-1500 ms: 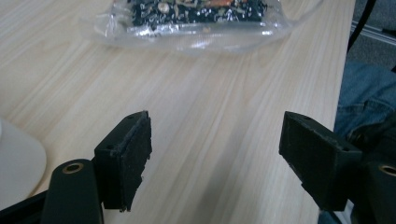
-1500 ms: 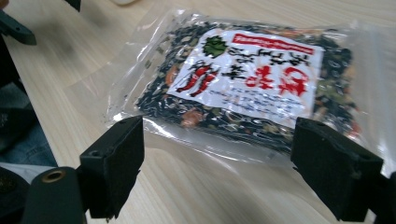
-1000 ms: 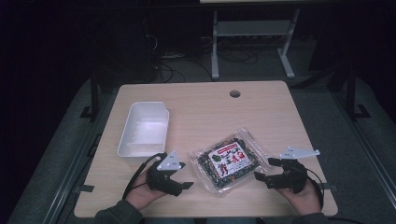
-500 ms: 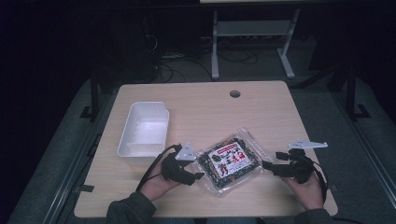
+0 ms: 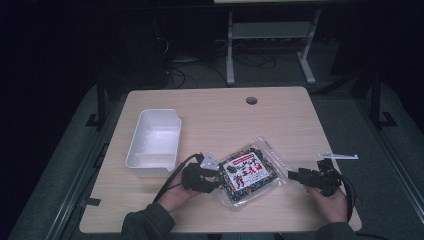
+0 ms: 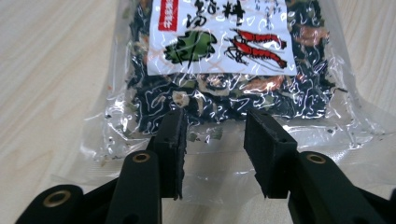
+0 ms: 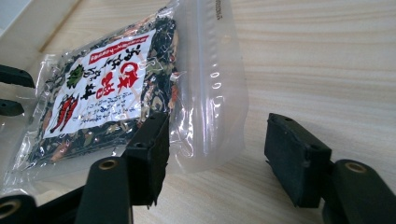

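At the far left of the tabletop point(image 5: 300, 120) a white tub point(image 5: 152, 142) is sitting empty, well apart from your work. Just right of it, you are holding the left claw point(image 5: 216, 176) at the near-left edge of the clear food packet point(image 5: 248, 172), which is lying flat in the middle of the near side. In the left gripper view the jaws are standing spread over the packet's clear sealed margin point(image 6: 219, 163), with nothing pinched between them.

The packet is looking light and soft, a thin crinkly film around loose dried pieces, so it is likely to sag and slip if you take it by the bulging middle. The flat margins are the better hold.

Further right, you are bringing the right claw point(image 5: 295, 175) up to the packet's other end. In the right gripper view its jaws are also spread, one pad overlapping the zip-strip flap point(image 7: 212, 93), the other out over bare wood, gripping nothing.
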Motion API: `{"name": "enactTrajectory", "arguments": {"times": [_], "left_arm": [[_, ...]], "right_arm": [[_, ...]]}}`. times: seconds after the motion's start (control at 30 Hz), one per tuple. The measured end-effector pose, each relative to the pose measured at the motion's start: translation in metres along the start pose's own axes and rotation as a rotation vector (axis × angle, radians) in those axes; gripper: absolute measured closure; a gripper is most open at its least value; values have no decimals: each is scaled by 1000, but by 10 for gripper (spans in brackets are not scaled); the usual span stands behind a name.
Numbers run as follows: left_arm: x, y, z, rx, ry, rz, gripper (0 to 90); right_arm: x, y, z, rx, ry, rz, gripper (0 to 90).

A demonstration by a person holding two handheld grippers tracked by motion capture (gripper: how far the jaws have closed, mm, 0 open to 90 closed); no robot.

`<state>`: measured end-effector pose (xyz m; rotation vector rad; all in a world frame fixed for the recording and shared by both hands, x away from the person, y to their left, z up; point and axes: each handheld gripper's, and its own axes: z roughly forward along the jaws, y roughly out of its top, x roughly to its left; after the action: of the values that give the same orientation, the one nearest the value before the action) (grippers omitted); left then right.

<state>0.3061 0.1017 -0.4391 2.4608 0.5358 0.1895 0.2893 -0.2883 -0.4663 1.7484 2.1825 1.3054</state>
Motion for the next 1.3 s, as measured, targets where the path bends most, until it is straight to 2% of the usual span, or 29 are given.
{"name": "enactTrajectory", "arguments": {"times": [0.17, 0.33, 0.53, 0.63, 0.7, 0.77, 0.8, 0.87, 0.97, 1.13, 1.3], "left_arm": [[1, 0, 5, 11, -12, -11, 599], [1, 1, 6, 11, -12, -13, 600], [0, 0, 6, 10, -10, -13, 600], [0, 0, 6, 11, -8, -10, 601], [0, 0, 7, 11, -6, -8, 605], [0, 0, 7, 10, -5, -7, 606], [0, 0, 7, 10, -4, -7, 606], [0, 0, 7, 8, -4, -8, 606], [0, 0, 6, 1, -5, -12, 593], [1, 0, 6, -3, -13, -19, 568], [3, 0, 4, -26, -34, -36, 544]], "right_arm": [[-2, -1, 3, 0, 40, 28, 489], [-3, -1, 9, 8, 83, 47, 514], [-2, 0, 13, 7, 99, 52, 549], [-3, 0, 13, 2, 99, 64, 609], [-6, 0, 16, 11, 95, 82, 679], [-7, 0, 16, 7, 102, 90, 702], [-8, 1, 16, 2, 97, 97, 753], [-8, 1, 17, -1, 89, 94, 803], [-9, 2, 14, -13, 119, 85, 880], [-8, 3, 13, -11, 124, 80, 889], [-2, 7, 6, -19, 132, 38, 891]]}}
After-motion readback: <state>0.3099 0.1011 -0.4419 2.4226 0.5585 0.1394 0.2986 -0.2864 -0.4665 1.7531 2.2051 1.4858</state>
